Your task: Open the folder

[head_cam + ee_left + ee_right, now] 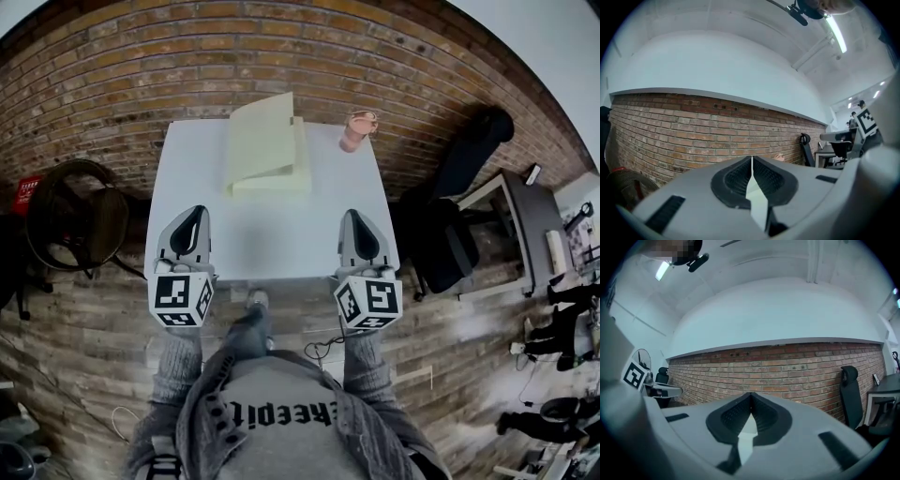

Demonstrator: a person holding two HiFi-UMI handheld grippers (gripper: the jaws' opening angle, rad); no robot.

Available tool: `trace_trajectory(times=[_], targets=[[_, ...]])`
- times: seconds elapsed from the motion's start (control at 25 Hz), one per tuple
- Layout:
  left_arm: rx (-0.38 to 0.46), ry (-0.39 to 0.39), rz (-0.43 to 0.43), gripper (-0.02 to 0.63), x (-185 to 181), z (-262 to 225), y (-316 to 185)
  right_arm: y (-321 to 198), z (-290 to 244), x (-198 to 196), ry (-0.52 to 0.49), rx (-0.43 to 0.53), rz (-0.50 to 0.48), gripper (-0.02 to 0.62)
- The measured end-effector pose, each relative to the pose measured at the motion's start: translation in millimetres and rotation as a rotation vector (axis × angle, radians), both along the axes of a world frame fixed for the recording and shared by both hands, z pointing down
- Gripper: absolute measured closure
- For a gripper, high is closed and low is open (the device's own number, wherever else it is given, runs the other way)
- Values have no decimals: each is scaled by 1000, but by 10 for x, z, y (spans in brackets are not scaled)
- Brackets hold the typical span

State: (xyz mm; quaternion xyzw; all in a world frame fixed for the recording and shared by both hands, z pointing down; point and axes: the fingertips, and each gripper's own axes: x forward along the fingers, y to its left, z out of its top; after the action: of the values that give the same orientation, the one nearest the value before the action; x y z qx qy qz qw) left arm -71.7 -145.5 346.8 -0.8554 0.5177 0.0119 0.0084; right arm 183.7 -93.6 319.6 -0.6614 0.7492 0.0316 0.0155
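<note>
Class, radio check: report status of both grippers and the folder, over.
Left gripper shut, empty; right gripper shut, empty; both at near table edge. Yellow folder far side, cover partly raised, ungripped. Pink object to its right; nothing between.

Head view: facing steeply down on white table (pixel 272 234); brick wall (pixel 187 66) at frame top. Cameras on left gripper (pixel 198 212), right gripper (pixel 352 215): low, facing forward, sharing that wall.

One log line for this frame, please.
left gripper shut, empty | right gripper shut, empty | both over table near edge | folder at far edge, cover raised
</note>
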Motion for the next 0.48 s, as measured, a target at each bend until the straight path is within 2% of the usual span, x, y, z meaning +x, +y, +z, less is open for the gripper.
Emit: trace_trajectory(times=[0.48], targets=[[8, -13, 13, 594, 79, -31, 74, 99, -17, 52, -13, 13, 3, 592]])
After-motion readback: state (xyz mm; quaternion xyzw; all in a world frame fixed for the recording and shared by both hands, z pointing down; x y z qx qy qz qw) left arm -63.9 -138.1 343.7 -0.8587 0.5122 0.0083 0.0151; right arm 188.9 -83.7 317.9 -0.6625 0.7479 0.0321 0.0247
